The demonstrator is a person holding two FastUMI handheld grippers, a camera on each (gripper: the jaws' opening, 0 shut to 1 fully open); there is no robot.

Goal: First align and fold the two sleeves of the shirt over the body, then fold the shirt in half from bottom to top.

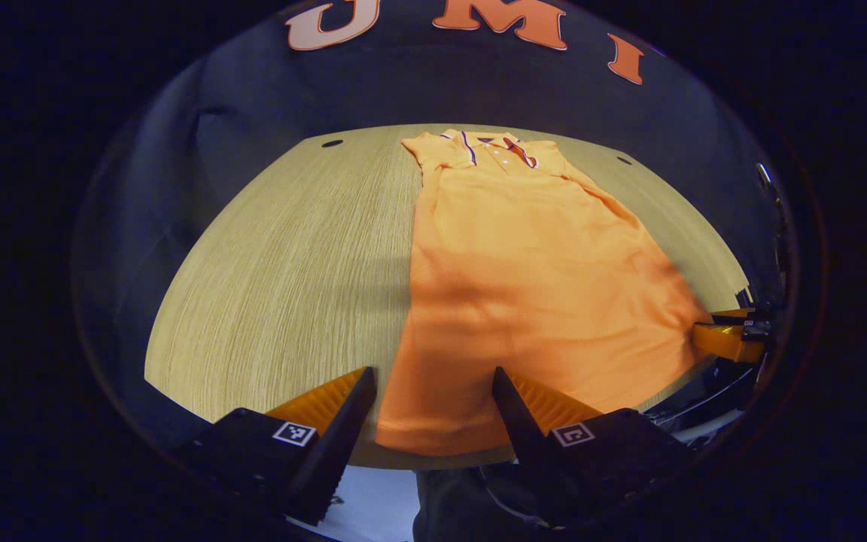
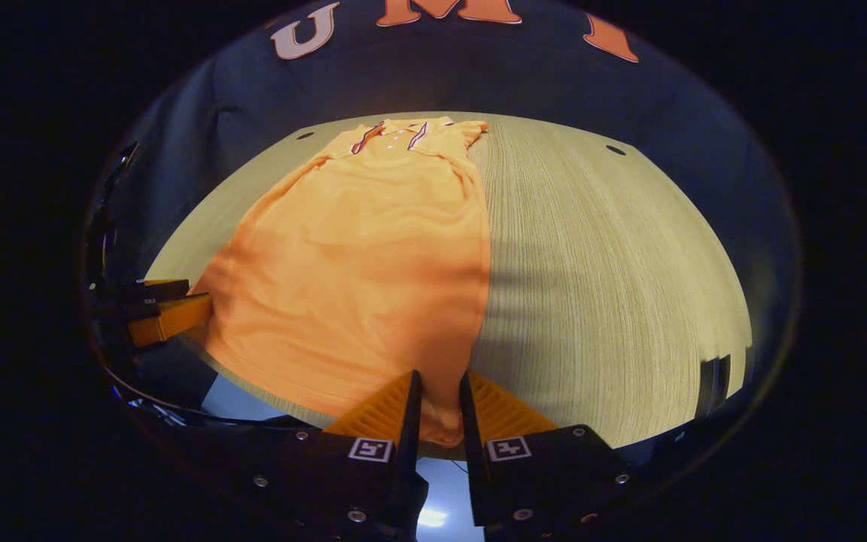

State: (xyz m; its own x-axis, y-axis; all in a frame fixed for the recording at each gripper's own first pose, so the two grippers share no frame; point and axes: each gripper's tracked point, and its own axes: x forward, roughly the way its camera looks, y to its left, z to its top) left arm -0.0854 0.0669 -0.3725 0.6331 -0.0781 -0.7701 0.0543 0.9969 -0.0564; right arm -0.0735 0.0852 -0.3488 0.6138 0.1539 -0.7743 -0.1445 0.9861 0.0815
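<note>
The shirt (image 1: 524, 286) lies sleeves-folded on the table (image 1: 290, 278). Right gripper (image 2: 439, 410) pinches the hem at 6 o'clock; left gripper (image 1: 433, 406) gapes wide, so lifting now would likely skew the fold.

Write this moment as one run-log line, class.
shirt: flat on table, sleeves folded in | left gripper: open at bottom hem | right gripper: shut on hem corner | stage: bottom-to-top fold pending

My left hand-held gripper (image 1: 433, 391) hangs with its jaws spread wide over the near hem of the orange shirt (image 1: 531, 286), not gripping it. The shirt lies flat on the wooden table (image 1: 290, 278), collar at the far end, both sleeves already folded in. At the right edge I see the other hand-held gripper (image 1: 731, 335) by the shirt's near right corner.
</note>
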